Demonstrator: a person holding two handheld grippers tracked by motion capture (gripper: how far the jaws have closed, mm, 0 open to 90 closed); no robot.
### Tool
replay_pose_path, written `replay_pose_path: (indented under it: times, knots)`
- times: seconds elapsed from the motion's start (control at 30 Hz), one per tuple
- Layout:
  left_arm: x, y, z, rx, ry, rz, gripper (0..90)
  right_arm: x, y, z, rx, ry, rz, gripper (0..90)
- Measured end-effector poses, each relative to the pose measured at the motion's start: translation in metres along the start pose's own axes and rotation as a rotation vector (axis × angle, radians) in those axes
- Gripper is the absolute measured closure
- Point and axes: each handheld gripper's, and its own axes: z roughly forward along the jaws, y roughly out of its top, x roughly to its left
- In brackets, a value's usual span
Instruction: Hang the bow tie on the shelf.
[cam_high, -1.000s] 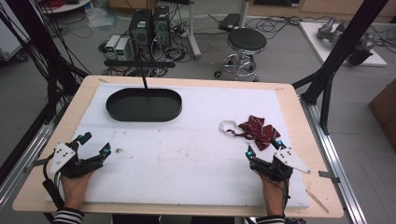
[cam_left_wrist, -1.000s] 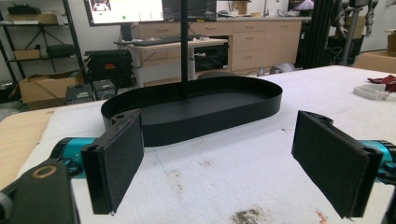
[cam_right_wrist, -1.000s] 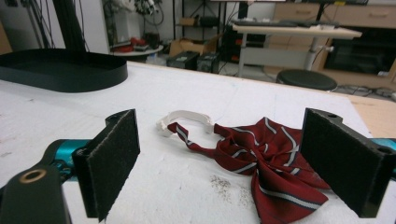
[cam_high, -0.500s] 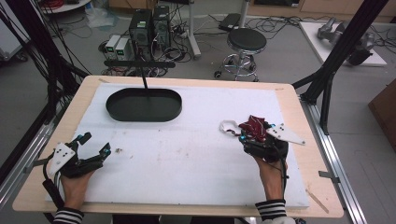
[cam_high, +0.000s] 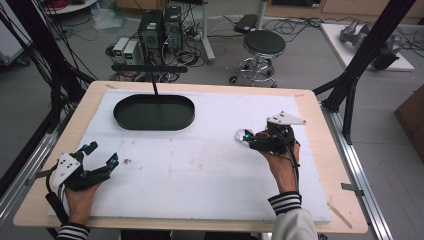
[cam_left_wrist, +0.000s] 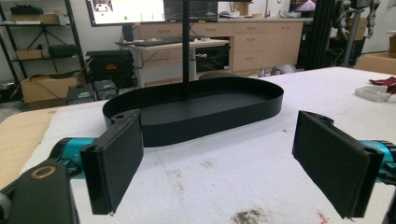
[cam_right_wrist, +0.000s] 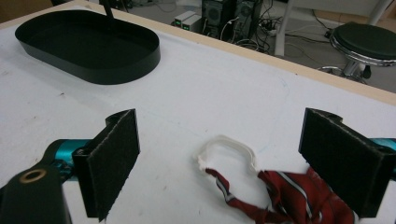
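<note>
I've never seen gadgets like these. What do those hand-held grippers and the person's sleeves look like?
Each gripper, left gripper and right gripper, is black with teal accents, a pale three-cornered plate on top and a trailing black cable. Their jaws carry flat black foam pads. The sleeves are black-and-white striped.

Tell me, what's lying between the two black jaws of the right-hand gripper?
In the right gripper view, a white plastic loop tied to a red striped cloth lies on the white mat between the open jaws, untouched by either.
</note>
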Motion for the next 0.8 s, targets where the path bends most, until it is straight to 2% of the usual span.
replay_pose_path:
  times: [0.1, 0.2, 0.27, 0.33, 0.43, 0.53, 0.8]
  knots:
    - [0.0, 0.0, 0.0, 0.002, 0.0, -0.001, 16.6, 0.0, 0.009, 0.012, 0.042, -0.004, -0.016, 11.5]
    - [0.0, 0.0, 0.0, 0.002, 0.001, -0.001, 16.6, -0.001, 0.016, 0.021, 0.071, 0.007, -0.002, 11.5]
    - [0.0, 0.0, 0.0, -0.001, 0.001, -0.006, 16.7, 0.001, 0.021, 0.027, 0.096, 0.005, -0.027, 11.5]
    - [0.0, 0.0, 0.0, 0.001, 0.001, -0.004, 16.6, 0.002, 0.025, 0.033, 0.118, 0.017, -0.031, 11.5]
    - [0.0, 0.0, 0.0, -0.001, 0.002, -0.005, 16.6, 0.004, 0.031, 0.041, 0.142, 0.023, -0.023, 11.7]
    - [0.0, 0.0, 0.0, 0.001, 0.001, -0.002, 16.6, 0.004, 0.035, 0.049, 0.164, 0.051, -0.012, 13.8]
    - [0.0, 0.0, 0.0, 0.002, 0.001, -0.001, 16.6, 0.007, 0.038, 0.07, 0.268, 0.075, -0.002, 18.1]
